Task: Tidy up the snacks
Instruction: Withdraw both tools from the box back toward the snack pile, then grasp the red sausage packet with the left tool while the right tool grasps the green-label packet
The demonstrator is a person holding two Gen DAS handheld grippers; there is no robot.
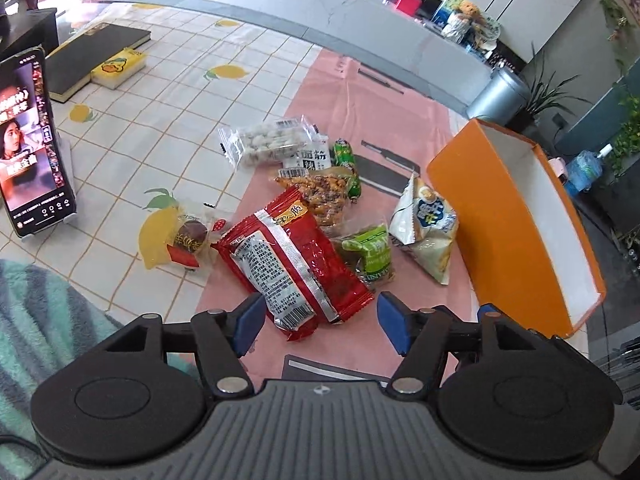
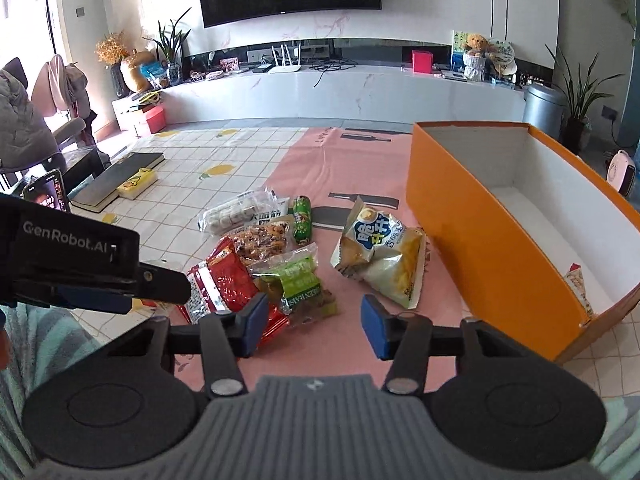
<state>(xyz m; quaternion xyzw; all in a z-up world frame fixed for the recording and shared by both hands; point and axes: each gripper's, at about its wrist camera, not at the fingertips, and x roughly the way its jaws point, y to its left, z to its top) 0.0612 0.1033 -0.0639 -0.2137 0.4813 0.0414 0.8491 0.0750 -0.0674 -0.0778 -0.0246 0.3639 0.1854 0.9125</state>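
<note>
left gripper (image 1: 320, 320): jaws spread, red packet (image 1: 292, 264) between, ungripped | right gripper (image 2: 314, 328): jaws parted, nothing held | box (image 2: 472, 240): beside snacks

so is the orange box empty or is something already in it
Not empty. The orange box is open-topped, and one snack packet leans in its near corner; the rest of the white floor is bare.

Snack packets (image 2: 280, 256) lie heaped beside the orange box (image 2: 480, 240) on the table.
</note>
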